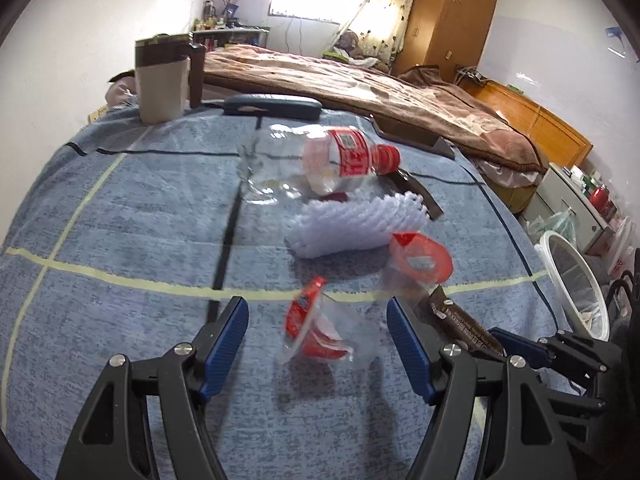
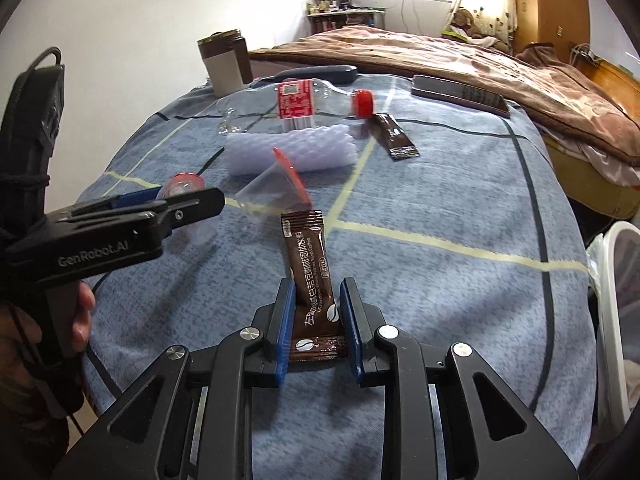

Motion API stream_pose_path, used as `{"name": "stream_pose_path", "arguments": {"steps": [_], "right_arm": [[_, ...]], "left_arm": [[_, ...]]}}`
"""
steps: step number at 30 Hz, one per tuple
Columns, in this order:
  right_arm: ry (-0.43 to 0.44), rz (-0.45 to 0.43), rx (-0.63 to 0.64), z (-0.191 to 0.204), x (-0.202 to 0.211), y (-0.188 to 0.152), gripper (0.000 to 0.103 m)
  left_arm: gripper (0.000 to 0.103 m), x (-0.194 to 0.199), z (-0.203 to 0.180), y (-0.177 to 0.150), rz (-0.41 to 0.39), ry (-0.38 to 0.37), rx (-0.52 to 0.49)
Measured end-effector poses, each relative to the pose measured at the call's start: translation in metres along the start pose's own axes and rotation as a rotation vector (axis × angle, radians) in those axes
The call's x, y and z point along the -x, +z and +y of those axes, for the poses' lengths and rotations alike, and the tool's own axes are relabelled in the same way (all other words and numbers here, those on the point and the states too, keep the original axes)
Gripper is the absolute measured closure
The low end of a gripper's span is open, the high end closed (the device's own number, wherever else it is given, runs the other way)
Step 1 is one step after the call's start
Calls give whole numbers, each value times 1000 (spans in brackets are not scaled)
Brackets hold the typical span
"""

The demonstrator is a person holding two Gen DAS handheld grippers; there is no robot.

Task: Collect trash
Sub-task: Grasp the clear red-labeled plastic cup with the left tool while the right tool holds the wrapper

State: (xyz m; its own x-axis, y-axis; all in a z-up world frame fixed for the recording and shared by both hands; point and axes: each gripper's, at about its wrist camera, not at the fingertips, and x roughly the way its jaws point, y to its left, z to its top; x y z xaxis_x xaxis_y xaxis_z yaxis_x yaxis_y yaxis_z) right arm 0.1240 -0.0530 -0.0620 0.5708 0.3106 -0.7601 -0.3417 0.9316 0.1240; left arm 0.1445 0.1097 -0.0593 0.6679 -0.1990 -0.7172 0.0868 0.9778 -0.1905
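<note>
My right gripper (image 2: 314, 300) is shut on a brown coffee sachet (image 2: 309, 264) and holds it just above the blue tablecloth (image 2: 440, 300); the sachet also shows in the left wrist view (image 1: 464, 322). My left gripper (image 1: 316, 316) is open around a clear jelly cup with a red lid (image 1: 310, 330), which lies between its fingers. A second clear cup with a red lid (image 1: 420, 258) lies beyond it, and shows in the right wrist view (image 2: 276, 184). Further back lie white foam netting (image 1: 356, 222), a crushed clear bottle with a red label (image 1: 320, 160) and a second brown sachet (image 2: 394, 136).
A white mesh bin (image 1: 576, 284) stands off the table's right edge. At the far edge stand a beige canister (image 1: 160, 80), a dark glasses case (image 1: 272, 106) and a dark flat box (image 2: 460, 94). A bed with a brown blanket (image 1: 360, 84) lies behind.
</note>
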Motion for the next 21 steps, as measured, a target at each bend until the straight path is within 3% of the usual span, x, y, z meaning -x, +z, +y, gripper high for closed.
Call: {"name": "stream_pose_path", "arguments": {"steps": [9,11,16,21], "right_arm": [[3,-14,-30,-7,4,-5,78],[5,-17,-33,-8,5,-6,78],[6,-20,-37,-9,7,-7,78],[6,-25,-40,-11,9,-8,78]], "left_arm": [[30,-5,0,-4,18,23,4],[32,-5,0,-5,17,30,4],[52,-4,-2,-6,16,29,-13],[52,0,-5,-7,6,27,-24]]}}
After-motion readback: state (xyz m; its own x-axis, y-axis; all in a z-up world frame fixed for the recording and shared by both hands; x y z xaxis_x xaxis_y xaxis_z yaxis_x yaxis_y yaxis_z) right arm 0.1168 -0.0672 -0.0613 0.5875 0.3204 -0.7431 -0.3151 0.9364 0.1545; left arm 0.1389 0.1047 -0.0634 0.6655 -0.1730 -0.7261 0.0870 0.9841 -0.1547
